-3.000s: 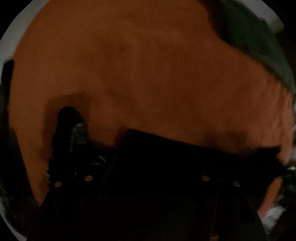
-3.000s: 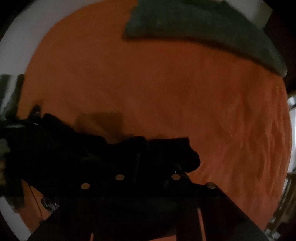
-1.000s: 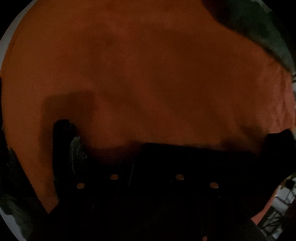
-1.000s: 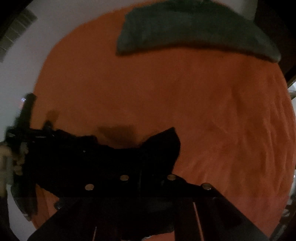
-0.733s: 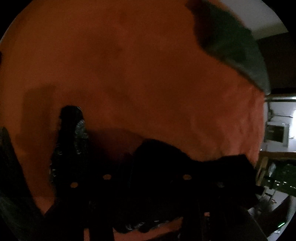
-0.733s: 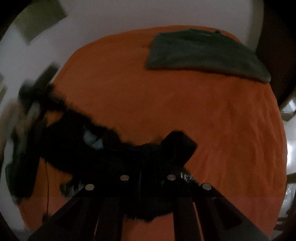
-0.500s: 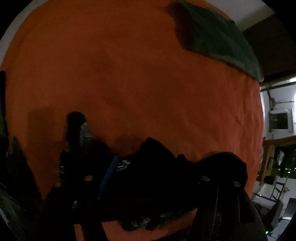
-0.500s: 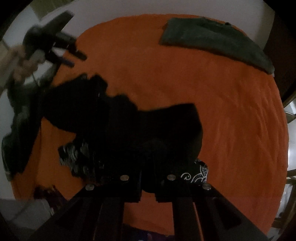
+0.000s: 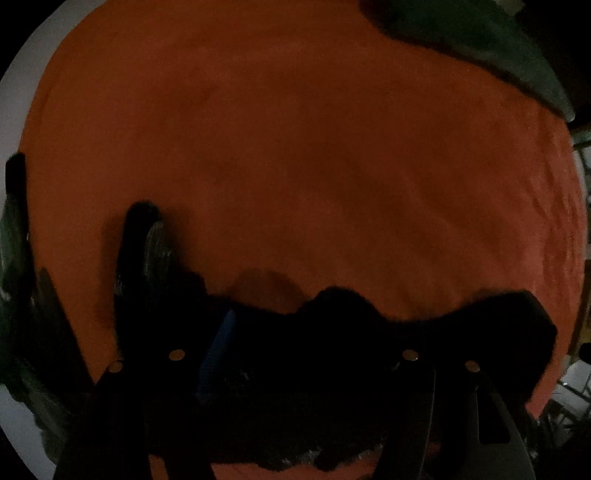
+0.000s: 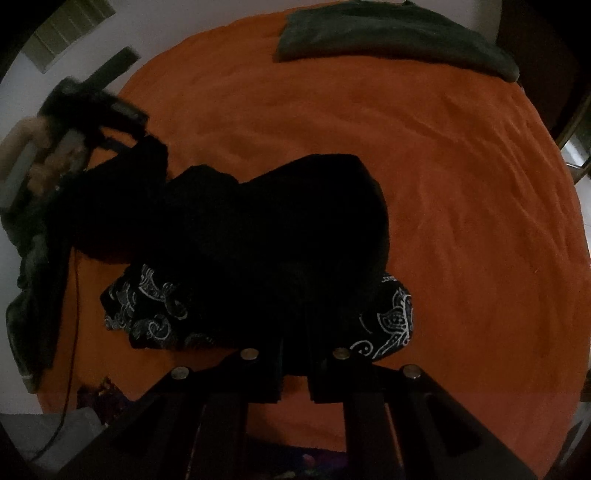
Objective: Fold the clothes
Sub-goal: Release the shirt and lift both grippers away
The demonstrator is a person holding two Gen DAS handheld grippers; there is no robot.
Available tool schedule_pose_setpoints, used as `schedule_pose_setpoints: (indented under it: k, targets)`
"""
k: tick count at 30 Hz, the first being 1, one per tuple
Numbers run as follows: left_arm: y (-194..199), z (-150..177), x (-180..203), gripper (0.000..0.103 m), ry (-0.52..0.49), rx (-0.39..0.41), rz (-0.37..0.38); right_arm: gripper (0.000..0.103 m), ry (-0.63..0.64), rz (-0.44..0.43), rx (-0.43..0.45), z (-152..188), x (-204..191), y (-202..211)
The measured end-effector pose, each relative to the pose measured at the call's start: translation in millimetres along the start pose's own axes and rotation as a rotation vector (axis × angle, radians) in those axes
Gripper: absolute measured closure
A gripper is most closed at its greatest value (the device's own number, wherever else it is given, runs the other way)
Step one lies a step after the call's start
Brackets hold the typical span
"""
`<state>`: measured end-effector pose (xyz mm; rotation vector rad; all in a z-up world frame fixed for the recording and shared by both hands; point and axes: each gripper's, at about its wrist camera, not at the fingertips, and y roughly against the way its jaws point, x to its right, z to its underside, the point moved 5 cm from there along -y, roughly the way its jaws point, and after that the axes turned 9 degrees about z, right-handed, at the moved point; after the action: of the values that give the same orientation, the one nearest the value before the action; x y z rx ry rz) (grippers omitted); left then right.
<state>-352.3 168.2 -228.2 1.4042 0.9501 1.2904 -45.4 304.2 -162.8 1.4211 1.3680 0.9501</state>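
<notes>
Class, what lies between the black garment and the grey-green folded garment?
Only bare orange bedspread separates the black garment from the grey-green folded garment, shown in the right wrist view.

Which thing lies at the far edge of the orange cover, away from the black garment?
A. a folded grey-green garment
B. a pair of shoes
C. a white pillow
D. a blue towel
A. In the right wrist view a folded grey-green garment lies flat at the far edge of the orange cover, apart from the black garment near the camera.
</notes>
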Motion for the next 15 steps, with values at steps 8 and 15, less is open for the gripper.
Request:
schedule_pose_setpoints:
  k: [8, 15]
  targets:
    - [12.4, 50.2, -41.5, 0.037, 0.037, 0.110, -0.011, 0.095, -0.016, -0.010, 0.005, -2.4, 8.2, -3.7]
    - [-19.5, 114.5, -51.6, 0.041, 0.028, 0.058, 0.101, 0.095, -0.001, 0.020, 0.016, 2.7, 3.7, -9.2]
